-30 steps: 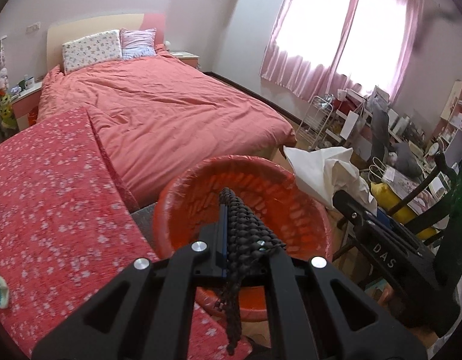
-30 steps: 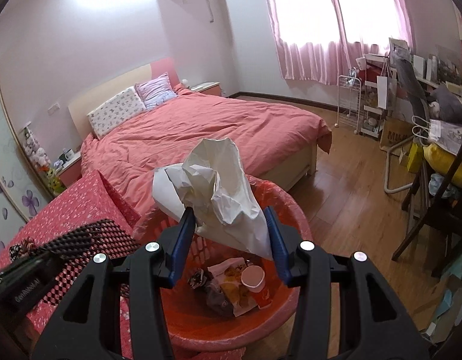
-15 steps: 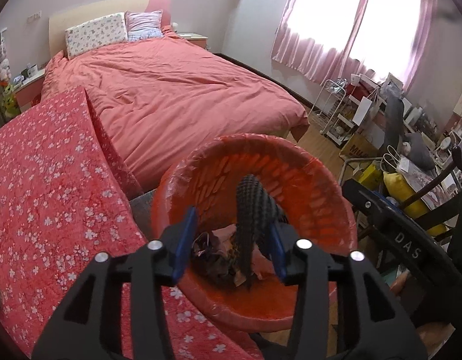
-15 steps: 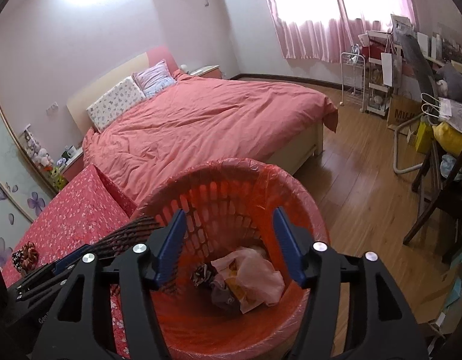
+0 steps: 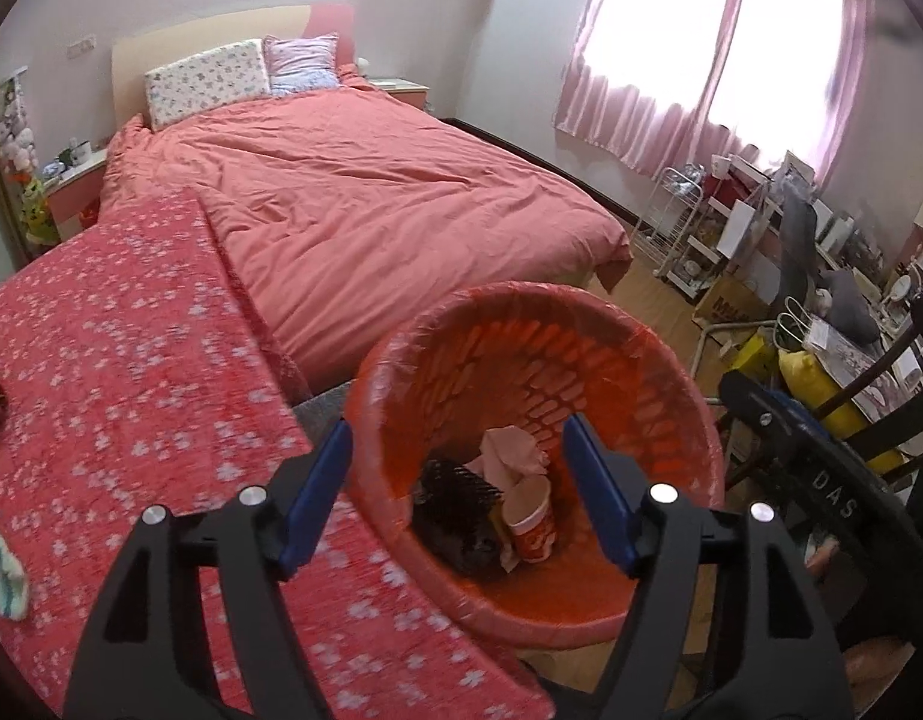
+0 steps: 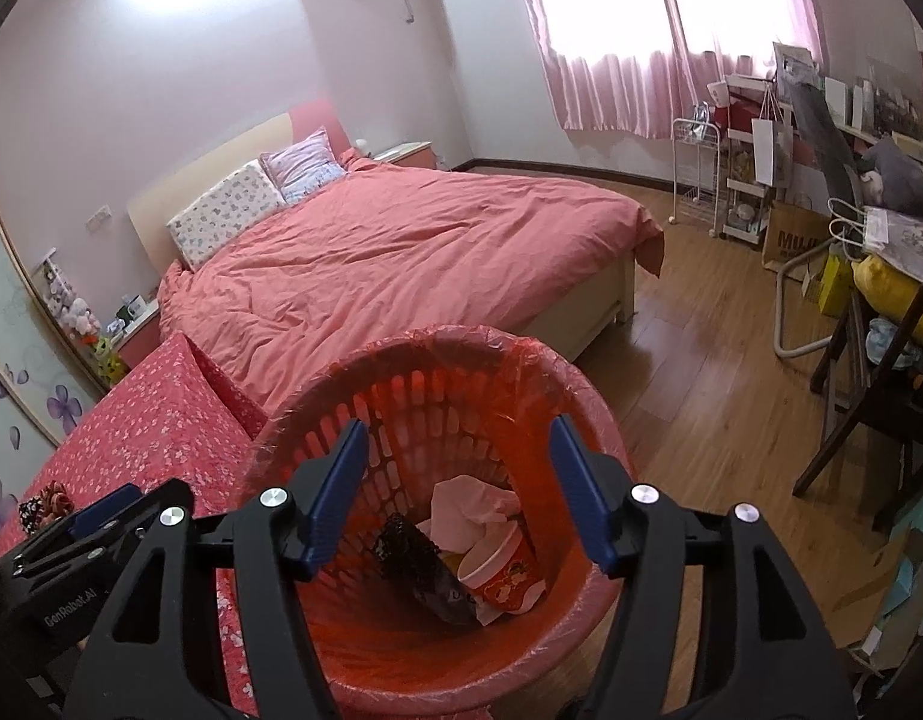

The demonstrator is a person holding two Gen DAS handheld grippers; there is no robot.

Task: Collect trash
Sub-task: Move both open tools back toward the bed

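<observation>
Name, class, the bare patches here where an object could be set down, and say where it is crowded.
Free: the floral cloth between the red bin and bed, and the wood floor between bed and desk chair. Crowded: the bin's bottom around the paper cup, and the shelves under the window.

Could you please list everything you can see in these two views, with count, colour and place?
Trash basket: one, orange-red with a liner, beside the bed.
Paper cup: one, red and white, in the basket.
Crumpled paper: one, pale, in the basket.
Black mesh item: one, in the basket.
Bed: one, coral duvet, behind the basket.
Pillows: two, floral, at the headboard.
Flowered cover: one, red, left of the basket.
Left gripper: black with blue pads, open.
Right gripper: same, open.
</observation>
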